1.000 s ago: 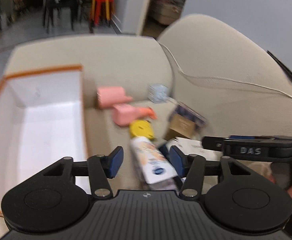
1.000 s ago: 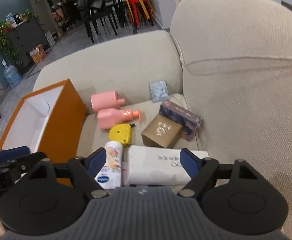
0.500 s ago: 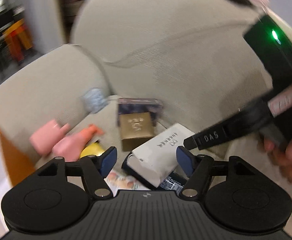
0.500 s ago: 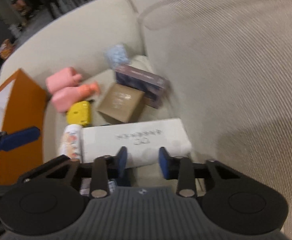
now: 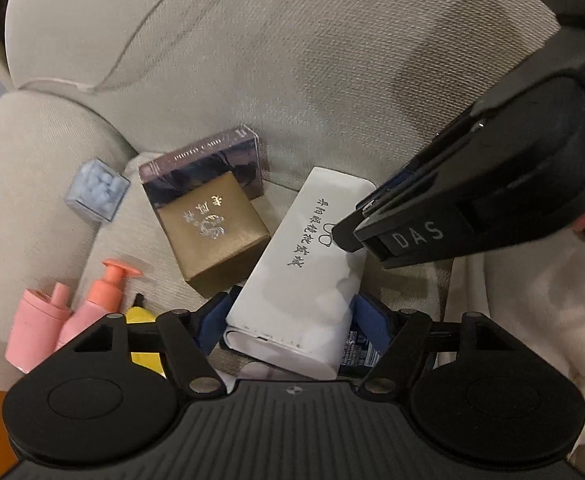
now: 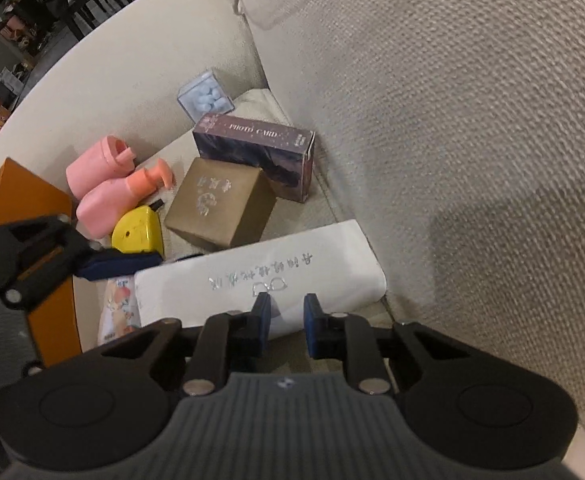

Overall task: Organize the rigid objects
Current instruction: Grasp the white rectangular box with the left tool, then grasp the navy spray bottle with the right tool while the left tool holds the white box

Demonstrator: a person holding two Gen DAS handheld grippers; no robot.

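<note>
A white oblong case with grey lettering lies on the sofa seat, over a dark packet. My left gripper is open and straddles the case's near end, one blue pad on each long side. From the right wrist, one of its blue fingers shows at the left end of the case. My right gripper hovers at the case's near long edge. Its jaws are closing, almost together, with nothing between them. Seen from the left wrist, the right gripper points down onto the case's middle.
Crowded behind the case are a gold box, a purple photo card box, a clear cube of blue pellets, two pink bottles, a yellow tape measure and a printed tube. An orange box stands left. The sofa back rises right.
My left gripper swung right from the orange box, rolled, widened its jaws and dropped around the white case. The right gripper's jaws went from wide to nearly together as it lowered toward the case.
</note>
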